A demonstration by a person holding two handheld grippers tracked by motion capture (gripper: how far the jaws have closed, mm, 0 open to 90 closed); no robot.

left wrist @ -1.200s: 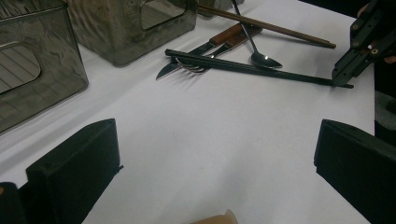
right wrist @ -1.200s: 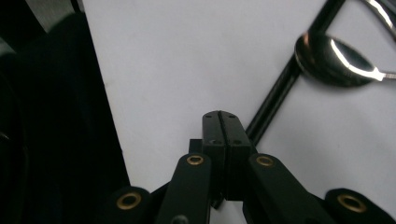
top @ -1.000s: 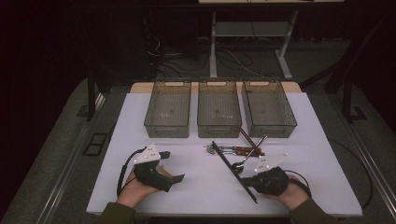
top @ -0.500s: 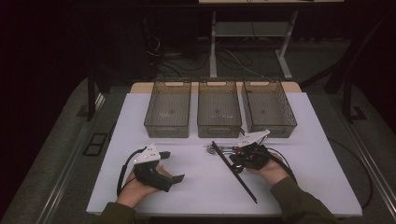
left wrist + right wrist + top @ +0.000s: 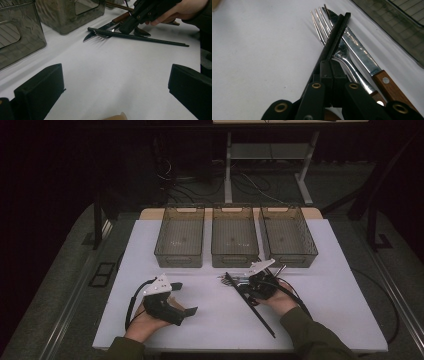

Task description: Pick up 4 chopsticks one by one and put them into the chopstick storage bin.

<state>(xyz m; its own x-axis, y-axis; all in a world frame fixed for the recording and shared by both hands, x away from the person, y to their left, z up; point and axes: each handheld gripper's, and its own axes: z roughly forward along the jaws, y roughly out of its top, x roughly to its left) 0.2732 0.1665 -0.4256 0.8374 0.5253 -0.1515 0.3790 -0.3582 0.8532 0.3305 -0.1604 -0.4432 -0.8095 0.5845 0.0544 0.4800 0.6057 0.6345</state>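
Note:
A pair of long black chopsticks (image 5: pixel 257 312) lies slantwise on the white table, its far end across a small heap of cutlery. In that heap are a fork (image 5: pixel 322 27) and a serrated knife (image 5: pixel 359 52) with a wooden handle. My right gripper (image 5: pixel 245 286) is down on the heap with its jaws shut, tips (image 5: pixel 332 67) resting on the chopsticks (image 5: pixel 337 32). The left gripper view shows that right gripper (image 5: pixel 125 29) touching the chopsticks (image 5: pixel 150 39) beside the fork (image 5: pixel 102 35). My left gripper (image 5: pixel 185 297) rests open on the table to the left, nothing between its jaws (image 5: pixel 112 95).
Three smoky see-through bins stand in a row at the back: left (image 5: pixel 177 259), middle (image 5: pixel 234 257), right (image 5: pixel 295 256). All look empty. The cutlery lies just in front of the middle and right bins. Bare white tabletop (image 5: pixel 215 320) stretches between my hands to the front edge.
My right gripper has moved from the front right of the table up and left onto the cutlery heap. The chopsticks and my left gripper have stayed put.

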